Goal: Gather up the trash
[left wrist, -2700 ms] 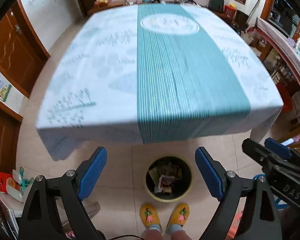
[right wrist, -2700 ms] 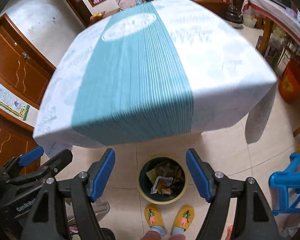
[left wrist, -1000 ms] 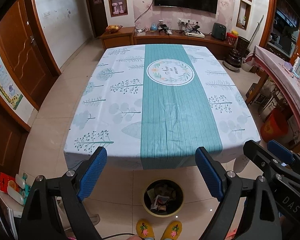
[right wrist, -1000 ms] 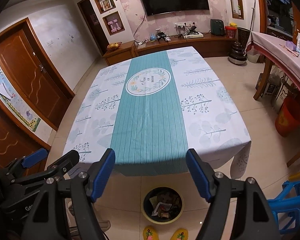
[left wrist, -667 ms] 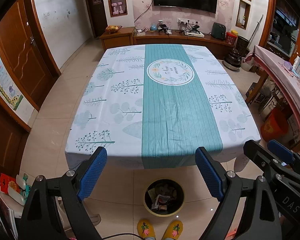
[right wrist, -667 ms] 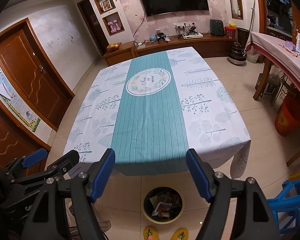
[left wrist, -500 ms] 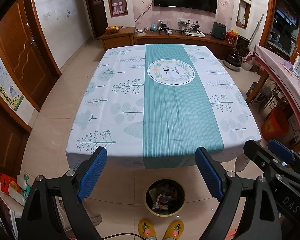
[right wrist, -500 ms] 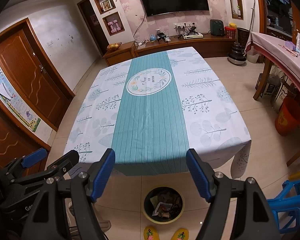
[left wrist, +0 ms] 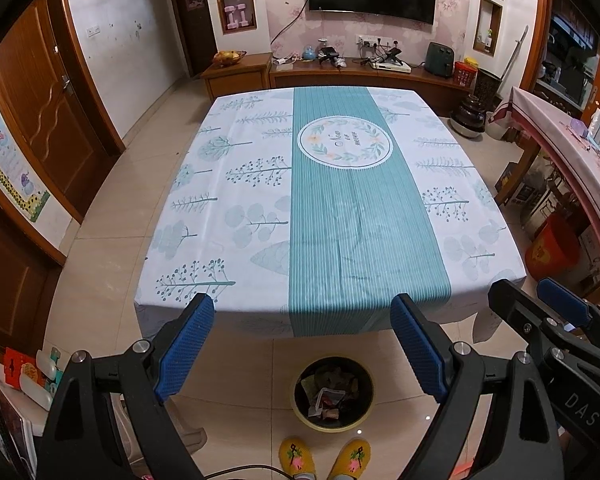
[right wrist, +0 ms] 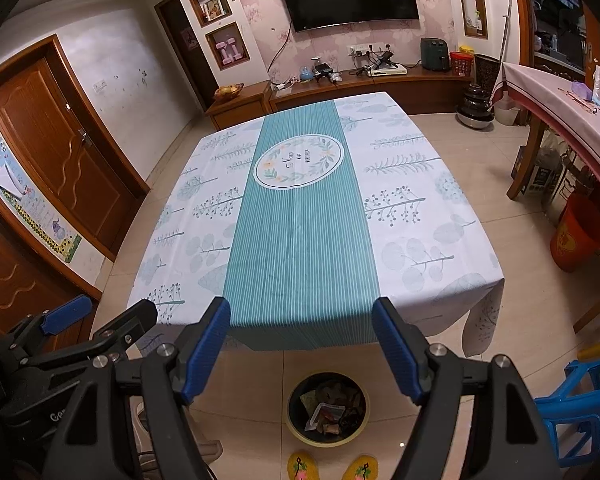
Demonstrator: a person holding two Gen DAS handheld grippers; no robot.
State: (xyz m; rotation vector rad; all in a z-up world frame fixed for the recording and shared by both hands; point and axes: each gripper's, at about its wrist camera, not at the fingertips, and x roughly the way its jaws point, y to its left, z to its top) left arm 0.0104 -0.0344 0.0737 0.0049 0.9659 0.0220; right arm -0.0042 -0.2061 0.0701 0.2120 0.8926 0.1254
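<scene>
A round bin with a yellow rim stands on the floor in front of the table, holding wrappers and scraps. It also shows in the right wrist view. My left gripper is open and empty, held high above the bin near the table's front edge. My right gripper is open and empty at the same height. The table has a white leaf-print cloth with a teal stripe, and nothing lies on it.
The person's yellow slippers stand just behind the bin. A blue plastic stool is at the right, an orange bucket further right. A side table lines the right wall. Wooden doors are at the left.
Both grippers have risen and tilted up from over the bin, so the whole table and the room beyond now show. In the last second they barely move. Both stay open.
</scene>
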